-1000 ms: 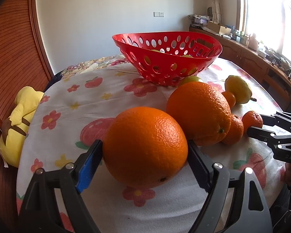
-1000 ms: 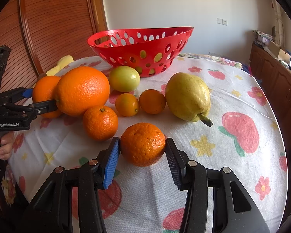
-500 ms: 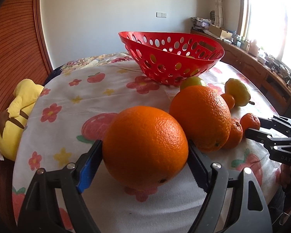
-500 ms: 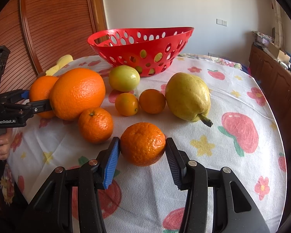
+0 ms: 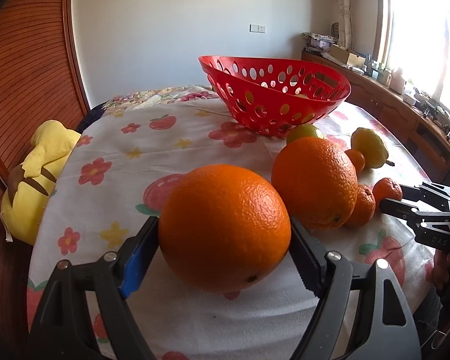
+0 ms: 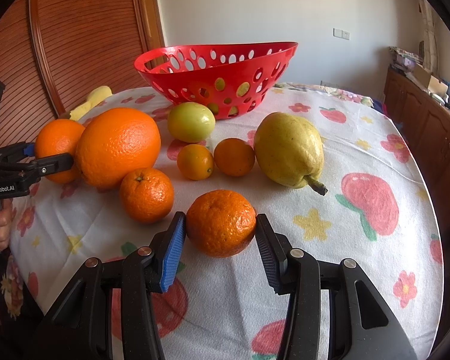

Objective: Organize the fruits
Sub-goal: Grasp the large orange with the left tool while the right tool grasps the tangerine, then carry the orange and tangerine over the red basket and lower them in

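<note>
Large round oranges [image 6: 118, 147]: we count two.
Small mandarins [image 6: 146, 194]: four.
Pear [image 6: 288, 149]: one.
Left tongs [image 5: 224, 241]: clamping near orange [image 5: 225, 228].
Right tongs [image 6: 220, 226]: clamping near mandarin [image 6: 221, 222].

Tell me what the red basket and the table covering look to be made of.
Red basket: likely moulded plastic, glossy, with clean punched oval holes and a smooth thin rim. Table covering: woven cloth, matte, printed with flowers and strawberries; it creases and drapes softly over the edge.

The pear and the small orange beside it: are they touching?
Cannot tell. In the right wrist view the pear and the small orange overlap, showing neither gap nor contact.
</note>
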`<state>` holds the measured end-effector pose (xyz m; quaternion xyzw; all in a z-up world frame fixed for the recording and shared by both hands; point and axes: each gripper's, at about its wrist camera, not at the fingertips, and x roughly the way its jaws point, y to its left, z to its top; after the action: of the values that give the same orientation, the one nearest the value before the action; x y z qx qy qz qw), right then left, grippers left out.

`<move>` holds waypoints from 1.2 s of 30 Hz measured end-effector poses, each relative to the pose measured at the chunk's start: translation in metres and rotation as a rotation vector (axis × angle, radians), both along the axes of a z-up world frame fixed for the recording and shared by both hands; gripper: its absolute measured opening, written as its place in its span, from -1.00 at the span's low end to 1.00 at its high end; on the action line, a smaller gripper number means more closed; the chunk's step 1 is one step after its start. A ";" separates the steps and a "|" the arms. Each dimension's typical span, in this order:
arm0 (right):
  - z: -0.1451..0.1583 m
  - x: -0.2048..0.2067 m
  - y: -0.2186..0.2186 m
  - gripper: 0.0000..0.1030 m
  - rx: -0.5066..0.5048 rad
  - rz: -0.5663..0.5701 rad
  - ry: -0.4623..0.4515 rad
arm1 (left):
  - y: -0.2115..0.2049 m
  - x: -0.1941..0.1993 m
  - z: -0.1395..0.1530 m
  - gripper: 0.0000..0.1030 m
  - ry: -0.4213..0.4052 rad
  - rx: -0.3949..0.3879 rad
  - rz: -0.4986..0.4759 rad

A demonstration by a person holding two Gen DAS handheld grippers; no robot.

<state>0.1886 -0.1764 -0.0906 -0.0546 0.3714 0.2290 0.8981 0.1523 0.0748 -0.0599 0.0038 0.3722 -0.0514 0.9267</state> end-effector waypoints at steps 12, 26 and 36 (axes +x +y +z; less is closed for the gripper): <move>0.014 -0.003 -0.009 -0.10 -0.005 -0.005 -0.031 | -0.006 -0.004 0.039 0.58 -0.077 -0.019 -0.030; 0.074 0.022 -0.001 -0.10 -0.011 0.046 -0.137 | -0.036 0.040 0.089 0.58 -0.159 0.000 -0.107; 0.109 0.066 0.005 -0.10 -0.009 0.061 -0.181 | -0.046 0.078 0.104 0.59 -0.166 0.004 -0.129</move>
<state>0.2543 -0.1712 0.0188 -0.0903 0.2881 0.2484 0.9204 0.2304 0.0290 0.0439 0.0335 0.2934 -0.1096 0.9491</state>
